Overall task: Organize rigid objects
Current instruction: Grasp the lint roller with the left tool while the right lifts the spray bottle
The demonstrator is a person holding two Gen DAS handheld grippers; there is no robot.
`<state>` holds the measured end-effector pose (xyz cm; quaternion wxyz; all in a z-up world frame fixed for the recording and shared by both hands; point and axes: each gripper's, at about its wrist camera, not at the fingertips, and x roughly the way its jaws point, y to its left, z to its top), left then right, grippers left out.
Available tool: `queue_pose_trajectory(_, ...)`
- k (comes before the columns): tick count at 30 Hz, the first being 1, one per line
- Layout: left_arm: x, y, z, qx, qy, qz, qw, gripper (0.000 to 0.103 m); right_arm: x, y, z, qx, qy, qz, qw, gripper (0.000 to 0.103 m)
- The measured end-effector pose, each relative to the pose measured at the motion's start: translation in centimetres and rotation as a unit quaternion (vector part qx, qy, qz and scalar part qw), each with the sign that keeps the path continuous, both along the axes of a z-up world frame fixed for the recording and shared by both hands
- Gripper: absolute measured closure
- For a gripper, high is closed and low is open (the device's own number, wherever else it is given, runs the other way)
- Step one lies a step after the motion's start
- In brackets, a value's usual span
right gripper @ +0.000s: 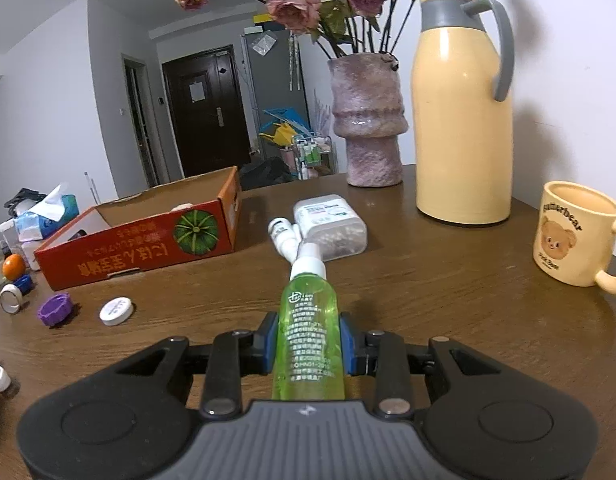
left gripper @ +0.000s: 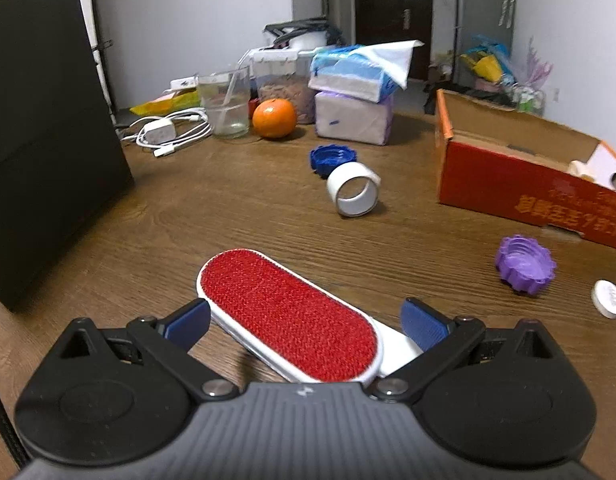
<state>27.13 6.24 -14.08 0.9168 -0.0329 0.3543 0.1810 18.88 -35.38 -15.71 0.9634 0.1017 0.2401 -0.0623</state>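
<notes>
A white lint brush point(left gripper: 284, 312) with a red pad lies flat on the wooden table, angled between the fingers of my left gripper point(left gripper: 306, 322). That gripper is open, its blue pads apart from the brush's sides. My right gripper point(right gripper: 309, 340) is shut on a green spray bottle point(right gripper: 308, 308), which it holds above the table with the white nozzle pointing forward. An orange cardboard box point(left gripper: 527, 192) point(right gripper: 140, 248) stands open further back. Loose on the table are a purple cap point(left gripper: 525, 264) point(right gripper: 55, 309), a blue cap point(left gripper: 327, 158), a white tape ring point(left gripper: 353, 194) and a white lid point(left gripper: 608, 298) point(right gripper: 116, 311).
A tall black box point(left gripper: 48, 140) blocks the left side. At the back stand a glass point(left gripper: 226, 104), an orange point(left gripper: 274, 118), tissue packs point(left gripper: 351, 118) and a charger cable point(left gripper: 168, 132). Near the right gripper are a clear container point(right gripper: 331, 228), a small white bottle point(right gripper: 282, 234), a yellow jug point(right gripper: 463, 112), a vase point(right gripper: 369, 120) and a mug point(right gripper: 575, 232).
</notes>
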Motion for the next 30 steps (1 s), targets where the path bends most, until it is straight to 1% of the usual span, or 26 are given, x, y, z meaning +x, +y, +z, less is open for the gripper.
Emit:
queue_pose_trajectory(2, 0.6, 0.1, -0.4, 0.006, 0.012, 0.016, 0.9998, 0.000, 0.2, 0.5, 0.0, 0.001, -0.002, 0.003, 1.000, 0.073)
queue_pose_trajectory(4, 0.9, 0.2, -0.7, 0.003, 0.016, 0.023, 0.9996, 0.000, 0.3, 1.0, -0.1, 0.001, -0.003, 0.006, 1.000, 0.073)
queue_pose_trajectory(8, 1.3, 0.4, -1.4, -0.003, 0.029, 0.019, 0.9994, 0.000, 0.4, 2.0, -0.1, 0.003, -0.005, 0.012, 1.000, 0.073)
queue_pose_trajectory(12, 1.3, 1.1, -1.8, -0.023, 0.041, 0.013, 0.9988, 0.002, 0.3, 2.5, -0.1, 0.001, -0.008, 0.014, 1.000, 0.073)
queue_pose_trajectory(17, 0.9, 2.1, -2.0, -0.021, 0.041, 0.004, 0.9989, 0.009, 0.3, 2.7, -0.2, 0.001, -0.008, 0.014, 1.000, 0.073)
queue_pose_trajectory(21, 0.5, 3.5, -2.1, -0.024, 0.039, -0.001, 0.9990, 0.008, 0.3, 2.9, -0.2, 0.001, -0.008, 0.014, 1.000, 0.073)
queue_pose_trajectory(24, 0.2, 4.4, -2.1, -0.016, 0.033, -0.009, 0.9993, 0.009, 0.3, 2.9, -0.2, 0.001, -0.009, 0.014, 1.000, 0.073)
queue_pose_trajectory(27, 0.3, 5.2, -2.2, -0.027, 0.027, -0.021, 0.9991, 0.013, 0.5, 3.4, -0.3, 0.000, -0.008, 0.014, 1.000, 0.073)
queue_pose_trajectory(29, 0.4, 5.5, -2.1, -0.032, 0.023, -0.032, 0.9987, 0.020, 0.6, 3.8, -0.3, -0.001, -0.007, 0.015, 1.000, 0.073)
queue_pose_trajectory(30, 0.5, 5.4, -2.1, -0.028, 0.021, -0.038, 0.9987, 0.022, 0.6, 4.0, -0.3, -0.001, -0.007, 0.016, 1.000, 0.073)
